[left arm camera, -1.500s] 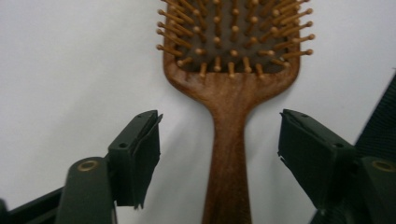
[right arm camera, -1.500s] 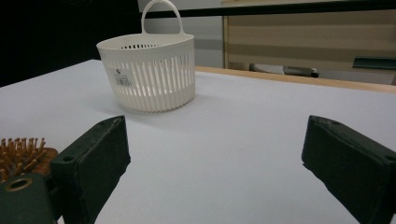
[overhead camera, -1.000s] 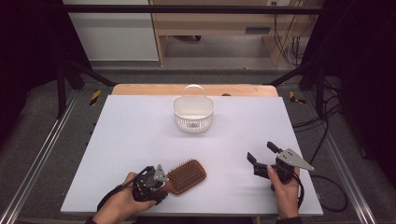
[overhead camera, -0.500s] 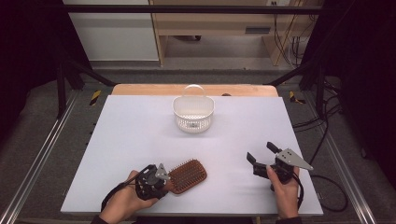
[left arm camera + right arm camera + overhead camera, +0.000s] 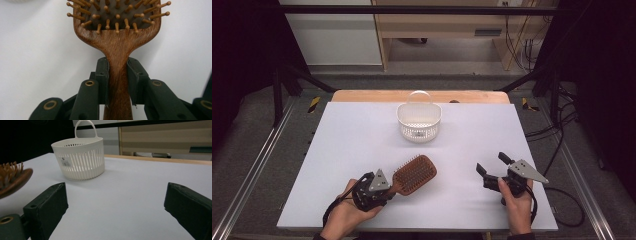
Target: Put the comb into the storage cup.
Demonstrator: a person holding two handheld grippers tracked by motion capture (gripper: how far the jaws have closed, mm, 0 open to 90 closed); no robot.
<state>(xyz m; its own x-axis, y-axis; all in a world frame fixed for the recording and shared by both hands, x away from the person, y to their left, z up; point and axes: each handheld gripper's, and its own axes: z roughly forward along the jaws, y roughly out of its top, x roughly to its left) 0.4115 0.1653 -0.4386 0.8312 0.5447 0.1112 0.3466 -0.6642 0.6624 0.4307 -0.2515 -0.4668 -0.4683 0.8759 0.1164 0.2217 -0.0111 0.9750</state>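
Hairbrush (image 5: 414, 174) handle clamped in left jaws; right jaws wide; basket (image 5: 419, 121) empty.

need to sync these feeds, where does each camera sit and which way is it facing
High view: sits above the person's side of the table, looking forward and down; both hands and tongs come in at the bottom.
Left gripper view: rides the left tongs, looking along the jaws clamped on the hairbrush handle.
Right gripper view: rides the right tongs, low over the table, facing the white basket; its jaws stand wide apart.
Shared: the hairbrush and the basket appear in the high view and the right gripper view.
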